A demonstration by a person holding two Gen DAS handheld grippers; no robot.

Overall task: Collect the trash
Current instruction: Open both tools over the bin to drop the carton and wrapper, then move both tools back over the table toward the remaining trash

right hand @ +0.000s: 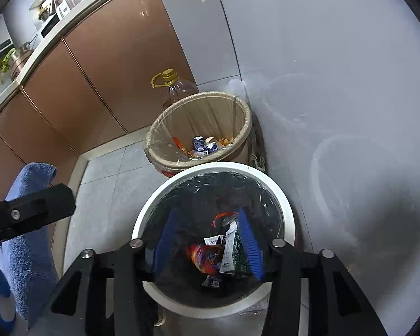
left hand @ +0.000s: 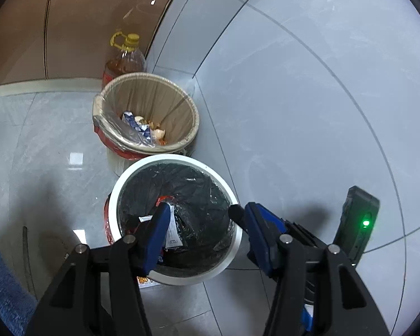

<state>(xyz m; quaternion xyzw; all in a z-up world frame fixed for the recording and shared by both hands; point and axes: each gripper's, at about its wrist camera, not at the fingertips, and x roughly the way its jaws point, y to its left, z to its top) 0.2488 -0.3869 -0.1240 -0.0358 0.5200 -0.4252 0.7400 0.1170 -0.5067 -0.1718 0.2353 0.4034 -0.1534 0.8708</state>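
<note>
I hold my left gripper above the white bin, with its jaws standing apart and nothing between them; one finger is over the black liner and the other is over the rim on the far side. My right gripper is also above this bin, pointing down into it, and its jaws are open too, with only air between the blue pads. The trash lies at the bottom of the liner: a few crumpled wrappers and small cartons, white, orange and green. I judge all of it is very light and soft, and the foil wrappers will be slippery and will fold under pressure, so a gentle pinch on a loose corner is enough. The liner itself is thin plastic film, easy to tear, and I think the best place to take it is the folded edge at the rim, one gripper on each side. Behind stands a beige bin with a clear liner and some food waste and cartons inside, and an oil bottle stands just beside it, against the brown cabinet.
</note>
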